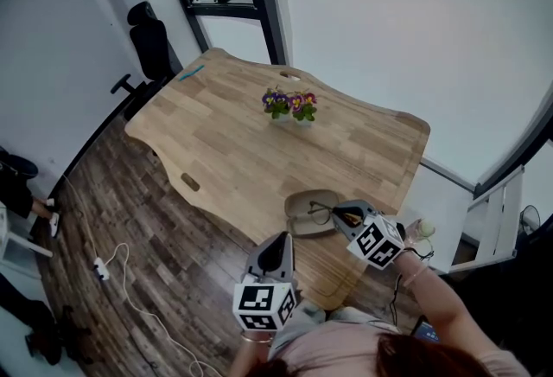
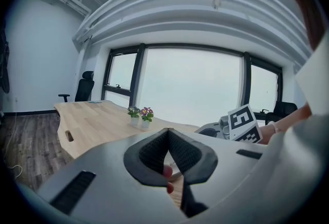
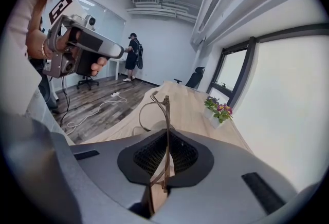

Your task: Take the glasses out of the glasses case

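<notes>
right claw (image 3: 166,138) pinching glasses (image 3: 167,107) by frame, just over open case (image 1: 302,216) on counter (image 1: 225,133); left claw (image 2: 168,133) pressed together, empty, farther off.

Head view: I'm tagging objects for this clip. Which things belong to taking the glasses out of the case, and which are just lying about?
Job in hand:
- glasses, clamped in the right gripper
- glasses case on the table
- left gripper, shut and empty

Lying about:
- potted flowers
- office chair
- power strip on the floor
- teal item at the table's far edge
</notes>
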Demonstrator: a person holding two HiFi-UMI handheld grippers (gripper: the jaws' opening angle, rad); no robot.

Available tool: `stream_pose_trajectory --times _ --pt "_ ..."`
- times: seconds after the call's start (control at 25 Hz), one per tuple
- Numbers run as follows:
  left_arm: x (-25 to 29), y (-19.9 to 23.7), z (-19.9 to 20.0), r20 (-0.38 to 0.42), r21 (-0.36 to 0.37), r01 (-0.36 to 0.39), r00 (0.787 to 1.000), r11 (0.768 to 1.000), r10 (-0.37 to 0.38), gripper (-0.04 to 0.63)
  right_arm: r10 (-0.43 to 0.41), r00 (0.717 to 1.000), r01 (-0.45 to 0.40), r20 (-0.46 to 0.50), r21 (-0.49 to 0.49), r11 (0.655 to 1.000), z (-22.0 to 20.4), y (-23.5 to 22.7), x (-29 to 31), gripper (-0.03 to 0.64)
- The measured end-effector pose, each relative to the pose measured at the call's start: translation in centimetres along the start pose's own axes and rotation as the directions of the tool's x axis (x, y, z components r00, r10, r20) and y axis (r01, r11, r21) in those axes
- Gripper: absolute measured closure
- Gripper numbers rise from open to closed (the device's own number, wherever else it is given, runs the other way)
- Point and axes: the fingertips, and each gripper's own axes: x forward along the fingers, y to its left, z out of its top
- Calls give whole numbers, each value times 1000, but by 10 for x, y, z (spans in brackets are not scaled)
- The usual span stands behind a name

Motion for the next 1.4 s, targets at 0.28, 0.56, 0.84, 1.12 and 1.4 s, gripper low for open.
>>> stream_pose_trajectory --times 0.28,0.56,0.84,1.12,1.4 --pt "-10 -13 6 23 20 -18 1000 1000 18 595 -57 995 52 79 65 997 15 -1 -26 604" --pt "-20 -26 14 54 13 -50 997 999 50 594 -115 981 91 154 154 984 24 -6 -57 604" --pt "-31 -44 19 85 26 -83 993 996 81 594 -142 961 95 237 200 975 32 -4 -87 604" --pt "-44 -60 29 113 34 -115 987 993 110 594 -195 930 110 313 267 957 44 -4 -120 604" --pt "-58 -72 36 133 41 -130 983 991 123 595 -233 900 123 369 297 947 56 -1 -151 604"
